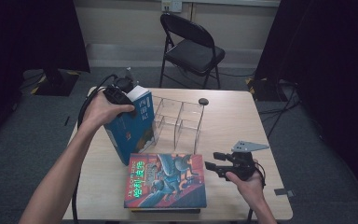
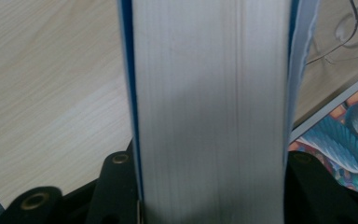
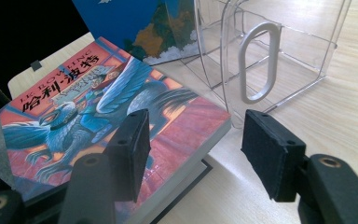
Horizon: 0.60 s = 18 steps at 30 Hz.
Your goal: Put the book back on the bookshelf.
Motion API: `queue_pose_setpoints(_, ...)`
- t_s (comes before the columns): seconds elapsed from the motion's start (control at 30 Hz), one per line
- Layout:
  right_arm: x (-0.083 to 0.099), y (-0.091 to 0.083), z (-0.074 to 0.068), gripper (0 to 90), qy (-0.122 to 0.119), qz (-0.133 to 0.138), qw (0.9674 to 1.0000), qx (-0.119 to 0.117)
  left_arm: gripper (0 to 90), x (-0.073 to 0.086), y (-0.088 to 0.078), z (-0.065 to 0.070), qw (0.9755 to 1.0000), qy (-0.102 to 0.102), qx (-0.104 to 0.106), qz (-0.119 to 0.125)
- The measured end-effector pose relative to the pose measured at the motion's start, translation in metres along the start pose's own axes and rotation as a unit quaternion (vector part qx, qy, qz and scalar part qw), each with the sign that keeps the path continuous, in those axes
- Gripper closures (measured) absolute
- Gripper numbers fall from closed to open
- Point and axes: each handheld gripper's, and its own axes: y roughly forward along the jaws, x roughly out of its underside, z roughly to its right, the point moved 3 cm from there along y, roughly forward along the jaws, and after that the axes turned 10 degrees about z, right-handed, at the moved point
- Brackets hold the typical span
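A thick blue book (image 1: 133,128) stands tilted on the wooden table (image 1: 242,121), just left of a clear plastic organiser (image 1: 177,119). My left gripper (image 1: 129,99) grips its top edge. In the left gripper view the black jaws flank the white page block of the blue book (image 2: 209,93) and press both covers, with my left gripper (image 2: 212,186) shut on it. A red illustrated book (image 1: 166,181) lies flat at the table's front. My right gripper (image 1: 210,160) hovers open just right of it. In the right gripper view my right gripper (image 3: 196,149) has nothing between its pads (image 3: 133,144), above the red book's (image 3: 88,107) corner.
The clear organiser (image 3: 270,56) has dividers and a white oval handle. A dark book edge (image 3: 200,170) shows under the red one. A small black object (image 1: 203,101) sits at the table's back edge. A black folding chair (image 1: 191,46) stands behind the table.
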Motion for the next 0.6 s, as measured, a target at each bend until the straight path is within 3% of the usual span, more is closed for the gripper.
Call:
queue_pose_setpoints(0.2,0.0014,-0.0013,0.0035,41.8,0.005,-0.001,1.0,0.004,60.6,-0.0016,-0.0008,0.0041,0.9999,-0.013,-0.004,-0.01)
queue_pose_setpoints(0.23,0.0014,-0.0012,0.0037,41.8,0.005,0.0,1.0,0.003,60.8,-0.0022,-0.0014,0.006,0.9998,-0.01,-0.005,-0.019)
queue_pose_setpoints(0.43,0.0005,-0.0003,0.0053,41.8,0.007,0.001,1.0,0.004,61.0,-0.0039,-0.0016,0.0076,0.9997,-0.014,-0.009,-0.017)
queue_pose_setpoints(0.6,0.0006,0.0004,0.0047,42.3,0.005,-0.001,1.0,0.001,61.1,-0.0055,-0.0025,0.0058,0.9996,-0.005,-0.011,-0.024)
